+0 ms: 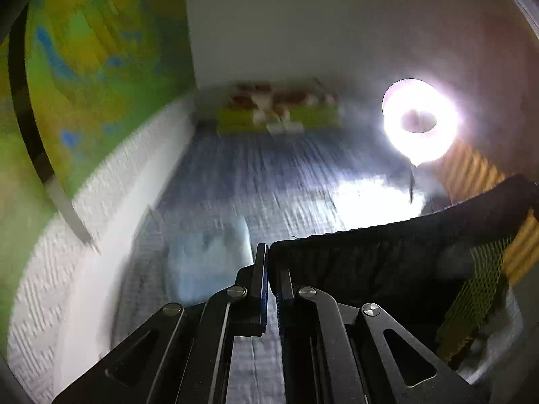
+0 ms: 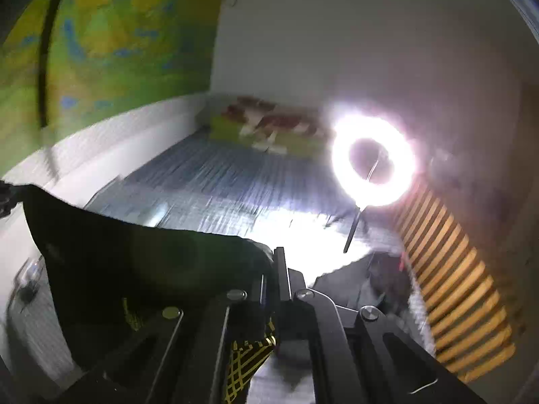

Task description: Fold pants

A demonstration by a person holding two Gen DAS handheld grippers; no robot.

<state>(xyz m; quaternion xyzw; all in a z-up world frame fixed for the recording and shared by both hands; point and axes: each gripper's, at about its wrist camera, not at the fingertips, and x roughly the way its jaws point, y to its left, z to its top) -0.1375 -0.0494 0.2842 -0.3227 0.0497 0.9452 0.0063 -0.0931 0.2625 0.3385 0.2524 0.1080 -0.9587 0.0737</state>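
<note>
Between the clamped left gripper (image 1: 272,262) and right gripper (image 2: 274,269), black pants (image 1: 387,262) hang taut; keep both level.

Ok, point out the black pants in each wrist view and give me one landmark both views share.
Left wrist view: the black pants fill the lower right, their edge clamped in the left gripper.
Right wrist view: they hang at lower left, clamped in the right gripper.
Shared landmark: the glowing ring light, right of centre in both.

Lit ring light (image 2: 373,161) beside blue bedspread (image 1: 269,175); green-yellow wall hanging (image 2: 128,43); slatted wooden panel (image 2: 454,286) at right.
</note>
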